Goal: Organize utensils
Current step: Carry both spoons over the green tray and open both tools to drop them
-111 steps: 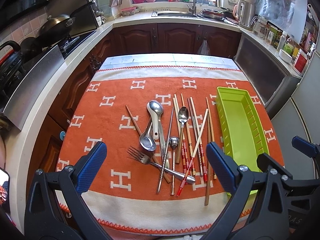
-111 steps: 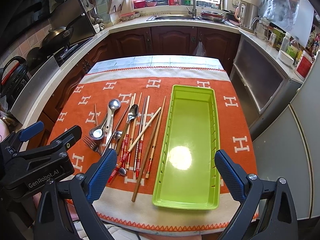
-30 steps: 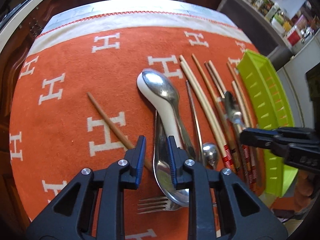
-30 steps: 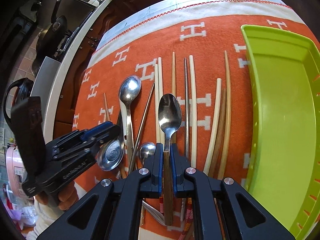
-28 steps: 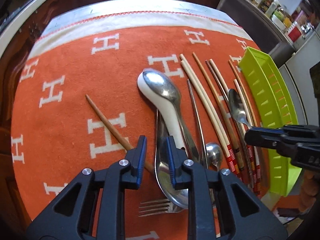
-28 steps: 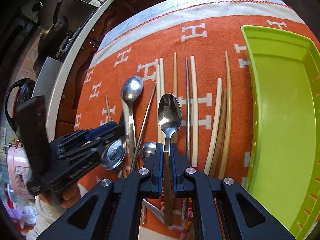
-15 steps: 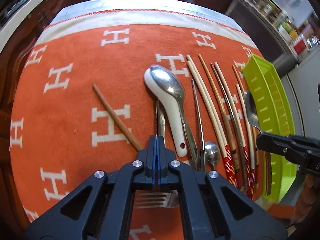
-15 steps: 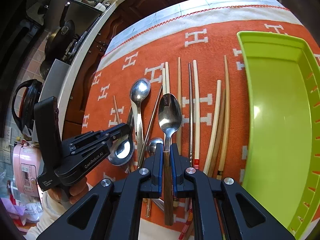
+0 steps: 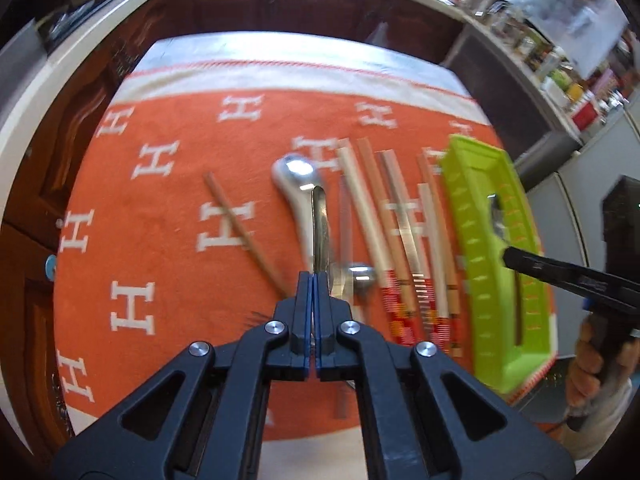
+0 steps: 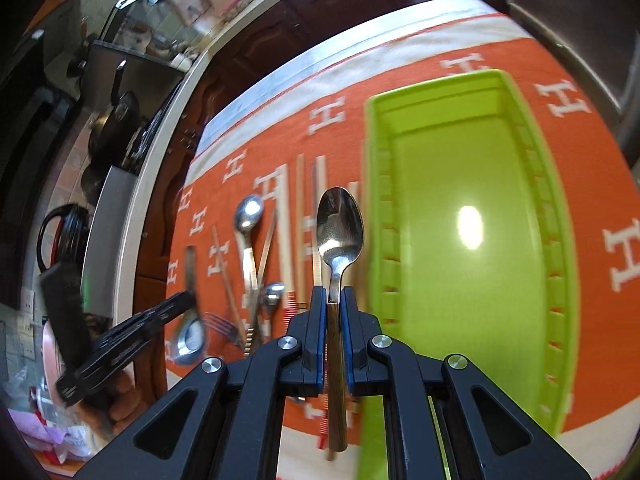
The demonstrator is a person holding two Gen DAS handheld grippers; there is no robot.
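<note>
We note right tongs (image 10: 334,304) clamped on a wood-handled spoon (image 10: 339,228), bowl ahead, just left of the green tray (image 10: 472,240); left tongs (image 9: 316,280) clamped on a steel spoon (image 9: 320,232) over the pile.

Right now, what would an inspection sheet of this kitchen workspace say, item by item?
Surface: orange cloth with white H marks, over a table.
Job's things: green tray, nothing in it; chopsticks, white soup spoon and fork on the cloth.
Clutter: nothing seen.
Grippers: right gripper shut on a wooden-handled spoon held beside the tray; left gripper shut on a metal spoon.
Cables: nothing seen.
Surroundings: dark wooden cabinets, pan on the stove.
</note>
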